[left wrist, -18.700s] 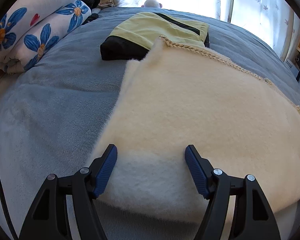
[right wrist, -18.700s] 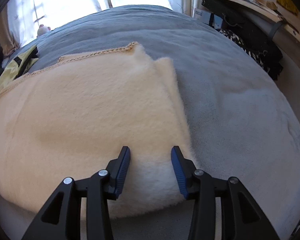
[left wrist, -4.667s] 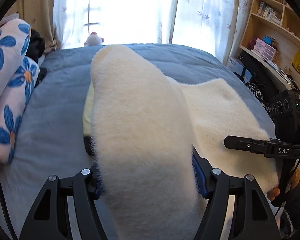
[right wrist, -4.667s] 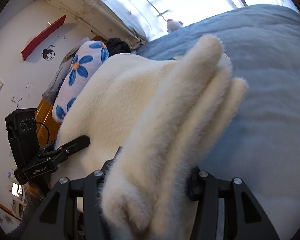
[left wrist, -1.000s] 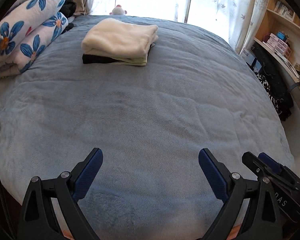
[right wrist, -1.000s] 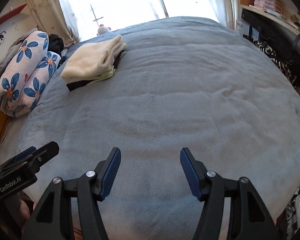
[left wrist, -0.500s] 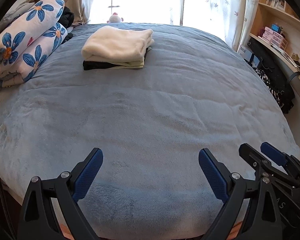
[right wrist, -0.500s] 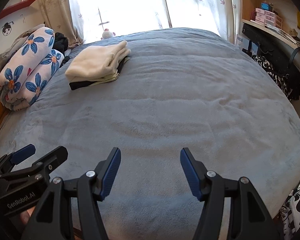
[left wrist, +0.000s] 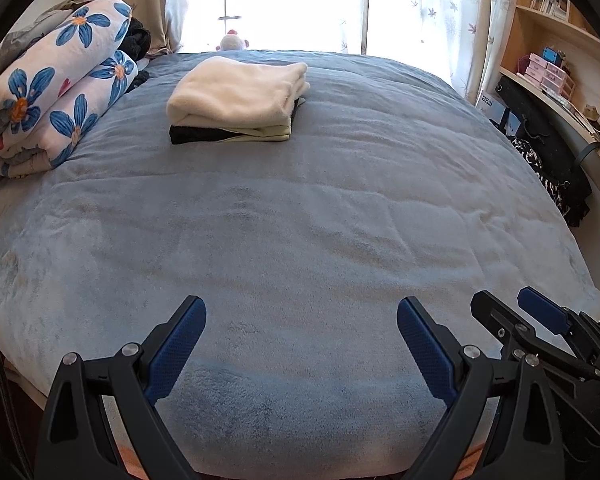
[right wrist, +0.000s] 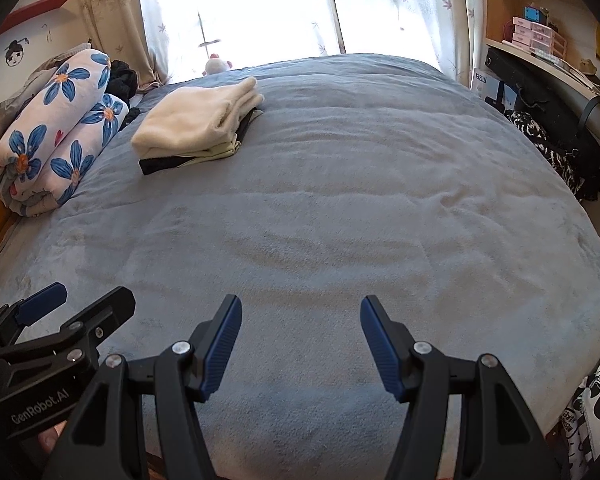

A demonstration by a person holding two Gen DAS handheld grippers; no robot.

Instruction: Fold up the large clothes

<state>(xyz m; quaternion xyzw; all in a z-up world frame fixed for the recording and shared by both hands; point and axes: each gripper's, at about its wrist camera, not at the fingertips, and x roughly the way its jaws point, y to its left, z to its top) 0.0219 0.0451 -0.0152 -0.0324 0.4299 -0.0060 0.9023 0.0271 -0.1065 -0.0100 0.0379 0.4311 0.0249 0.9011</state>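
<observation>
The cream fleece (left wrist: 240,90) lies folded on top of a stack, over a pale green garment (left wrist: 266,133) and a black one (left wrist: 198,135), at the far side of the bed (left wrist: 300,220), just beside the floral roll (left wrist: 52,96) and well apart from both tools. The fold looks finished, so the step in hand is probably to pull clear and fetch another garment, if one remains; none shows unfolded on the bed. To do that well, keep both tools low and level and away from the stack, since its upper edge overhangs slightly on the right and a brush could spill it. Lay any new piece flat on the bare near half of the bed. The left gripper (left wrist: 298,340) hovers over the near edge of the bed, its jaws spread wide and empty, pointing toward the window. The right gripper (right wrist: 300,340) sits just beside it on the right, aimed the same way, jaws likewise apart with nothing between them. Each tool shows at the edge of the other's view, so the two are held close together and roughly parallel.
</observation>
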